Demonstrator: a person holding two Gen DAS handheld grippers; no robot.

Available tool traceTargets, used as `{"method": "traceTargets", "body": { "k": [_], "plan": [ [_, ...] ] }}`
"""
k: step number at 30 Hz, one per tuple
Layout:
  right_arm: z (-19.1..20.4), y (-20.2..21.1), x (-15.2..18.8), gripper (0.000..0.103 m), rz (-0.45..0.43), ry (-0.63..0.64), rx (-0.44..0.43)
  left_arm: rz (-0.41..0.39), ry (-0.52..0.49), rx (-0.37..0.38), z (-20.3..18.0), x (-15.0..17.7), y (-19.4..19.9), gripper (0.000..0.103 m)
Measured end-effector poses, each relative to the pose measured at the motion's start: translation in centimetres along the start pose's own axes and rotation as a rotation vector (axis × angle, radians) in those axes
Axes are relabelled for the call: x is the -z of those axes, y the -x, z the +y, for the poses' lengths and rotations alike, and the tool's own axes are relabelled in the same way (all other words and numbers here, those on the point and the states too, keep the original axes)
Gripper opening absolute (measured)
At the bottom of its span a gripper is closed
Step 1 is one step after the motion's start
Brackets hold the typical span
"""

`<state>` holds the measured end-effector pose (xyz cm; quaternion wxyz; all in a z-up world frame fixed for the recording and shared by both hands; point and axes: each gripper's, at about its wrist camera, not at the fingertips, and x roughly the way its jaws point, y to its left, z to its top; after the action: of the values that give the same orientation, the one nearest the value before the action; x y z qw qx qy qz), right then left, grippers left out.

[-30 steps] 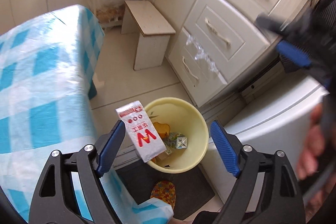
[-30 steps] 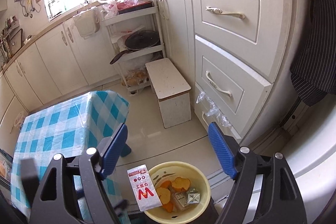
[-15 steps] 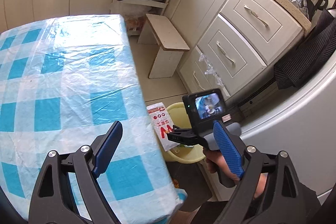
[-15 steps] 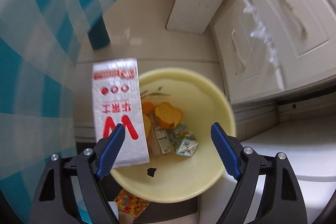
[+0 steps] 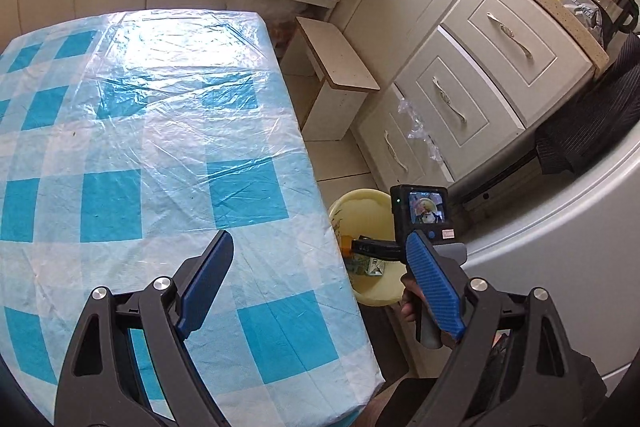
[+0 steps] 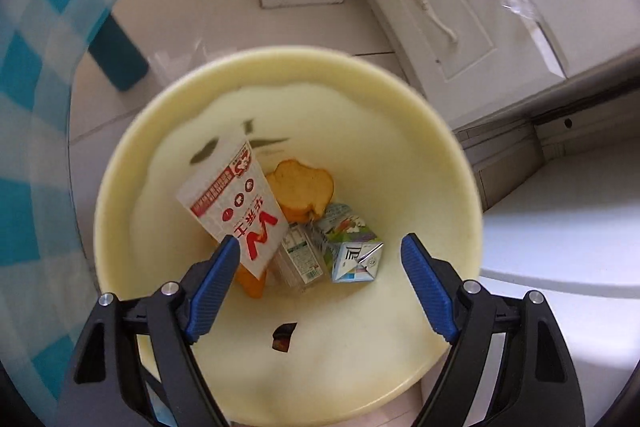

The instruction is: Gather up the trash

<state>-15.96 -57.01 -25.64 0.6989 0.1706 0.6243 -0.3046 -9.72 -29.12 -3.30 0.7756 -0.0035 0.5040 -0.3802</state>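
White carton (image 6: 234, 205) tilted in basin (image 6: 448, 163), top up-left

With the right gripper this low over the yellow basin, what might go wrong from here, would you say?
1. The right gripper hangs open just above the trash, its left finger by the white carton; dropping further could knock it or the small carton.
2. The basin stands close beside the table; a careless lift might catch the plastic cover.

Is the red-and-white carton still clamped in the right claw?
No: the red-and-white carton lies loose in the yellow basin, and the right claw hangs open above it.
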Motion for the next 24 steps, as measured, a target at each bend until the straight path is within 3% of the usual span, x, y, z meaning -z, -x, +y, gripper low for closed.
{"method": "traceTargets", "body": {
  "k": [5,9,13,18,24],
  "plan": [
    [-2.5,6.4,0.4,0.080,-0.103,-0.151,-0.175,-0.058,-0.051,-0.006,-1.5,0.3,3.7,0.085],
    [-3.2,15.5,2.8,0.080,-0.263,-0.193,-0.330,-0.129,-0.098,-0.022,-3.1,1.2,8.2,0.091],
    [-4.6,25.3,9.1,0.091,-0.444,-0.178,-0.438,-0.187,-0.137,-0.045,-4.3,2.8,12.9,0.095],
    [-5.9,34.7,19.8,0.095,-0.624,-0.131,-0.406,-0.174,-0.204,-0.059,-5.3,6.2,17.0,0.095],
    [-3.9,39.1,28.7,0.096,-0.742,-0.078,-0.399,-0.190,-0.185,-0.122,-5.1,10.6,21.1,0.095]
  ]
}}
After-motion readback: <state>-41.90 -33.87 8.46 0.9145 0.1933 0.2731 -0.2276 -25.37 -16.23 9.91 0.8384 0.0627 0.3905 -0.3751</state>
